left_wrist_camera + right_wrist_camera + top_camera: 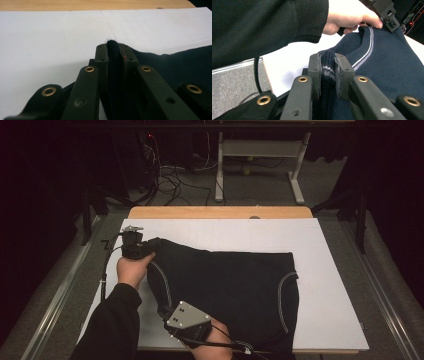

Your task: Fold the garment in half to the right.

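A dark navy knitted garment (230, 280) with pale seam lines lies folded on the white board (325, 270). My left gripper (147, 245) holds its far left corner, and the left gripper view has the dark fabric (115, 62) pinched between the jaws. My right gripper (167, 312) grips the near left edge, where ribbed knit (327, 71) is clamped between its pads. Both held corners are raised a little above the board. In the right gripper view the other hand (349, 18) and the left gripper (390, 23) show at the far end of the garment (387, 60).
The white board rests on a wooden tabletop (220, 212) with grey carpet on both sides. A white desk frame (260, 150) and loose cables (170, 180) stand on the floor beyond. The right half of the board is bare.
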`<state>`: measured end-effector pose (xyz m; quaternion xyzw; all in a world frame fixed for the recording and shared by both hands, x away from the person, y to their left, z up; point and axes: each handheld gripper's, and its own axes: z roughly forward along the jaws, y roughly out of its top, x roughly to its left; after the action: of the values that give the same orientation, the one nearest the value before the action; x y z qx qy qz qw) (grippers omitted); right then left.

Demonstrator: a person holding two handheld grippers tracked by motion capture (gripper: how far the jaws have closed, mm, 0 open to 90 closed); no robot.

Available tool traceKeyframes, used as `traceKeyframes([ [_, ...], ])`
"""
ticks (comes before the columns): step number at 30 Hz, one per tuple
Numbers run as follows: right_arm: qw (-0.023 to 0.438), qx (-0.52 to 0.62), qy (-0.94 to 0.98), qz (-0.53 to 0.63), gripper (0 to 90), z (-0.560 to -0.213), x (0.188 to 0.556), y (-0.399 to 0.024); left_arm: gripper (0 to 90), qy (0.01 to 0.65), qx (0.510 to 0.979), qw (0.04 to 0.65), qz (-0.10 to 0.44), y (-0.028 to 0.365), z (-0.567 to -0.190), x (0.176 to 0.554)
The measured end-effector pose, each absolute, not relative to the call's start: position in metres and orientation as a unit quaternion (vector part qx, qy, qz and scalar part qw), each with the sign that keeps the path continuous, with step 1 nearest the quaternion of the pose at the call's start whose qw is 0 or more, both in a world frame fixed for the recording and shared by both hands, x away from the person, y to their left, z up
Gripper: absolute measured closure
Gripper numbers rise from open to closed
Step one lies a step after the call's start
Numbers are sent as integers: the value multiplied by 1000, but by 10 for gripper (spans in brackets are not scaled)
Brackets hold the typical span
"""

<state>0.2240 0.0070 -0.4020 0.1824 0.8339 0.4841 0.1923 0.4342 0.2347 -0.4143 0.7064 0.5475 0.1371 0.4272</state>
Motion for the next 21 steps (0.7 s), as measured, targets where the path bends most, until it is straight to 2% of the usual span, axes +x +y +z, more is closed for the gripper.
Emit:
traceKeyframes([
  [21,203,165,839,478,779,-390,224,15,754,546,701,438,137,245,-407,435],
])
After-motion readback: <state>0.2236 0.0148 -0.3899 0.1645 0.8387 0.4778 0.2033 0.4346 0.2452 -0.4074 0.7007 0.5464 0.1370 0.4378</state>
